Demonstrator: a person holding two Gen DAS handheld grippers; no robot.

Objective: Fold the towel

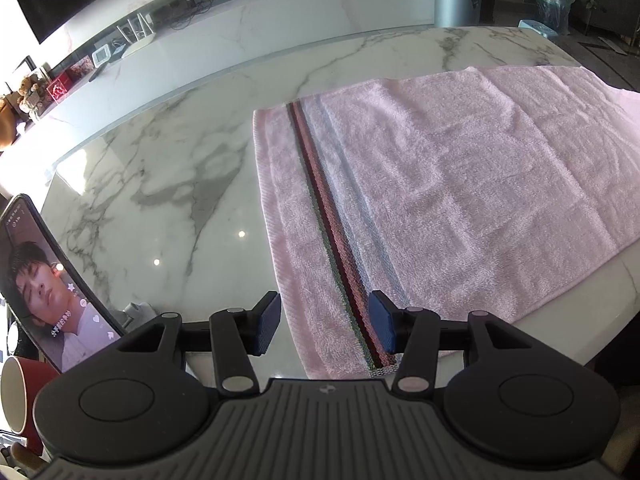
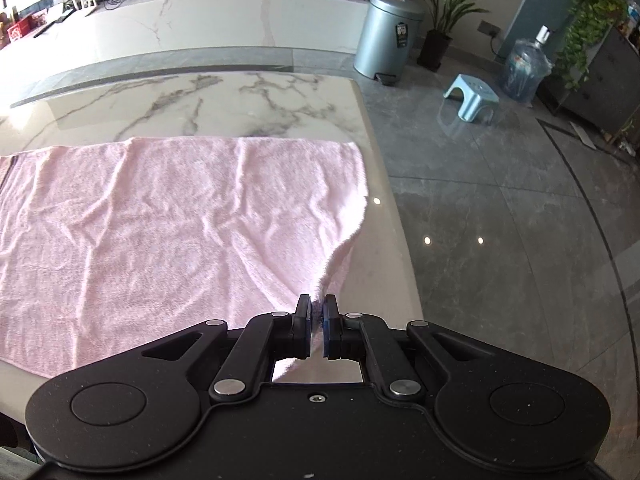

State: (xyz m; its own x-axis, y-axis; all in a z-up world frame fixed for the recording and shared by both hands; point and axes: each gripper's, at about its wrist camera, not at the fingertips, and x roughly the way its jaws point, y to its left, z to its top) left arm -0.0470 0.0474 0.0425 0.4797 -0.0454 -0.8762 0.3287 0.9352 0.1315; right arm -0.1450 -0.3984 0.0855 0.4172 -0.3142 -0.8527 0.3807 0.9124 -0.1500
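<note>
Now my right claw (image 2: 317, 330) pinches the near corner of the pink towel (image 2: 160, 220) on the bench (image 2: 240, 96), and my left claw (image 1: 324, 326) is wide over the stripes.

Both grippers (image 1: 324, 328) (image 2: 317, 332) are black with blue pads (image 1: 267, 322), silver pivot pins, round housings
</note>
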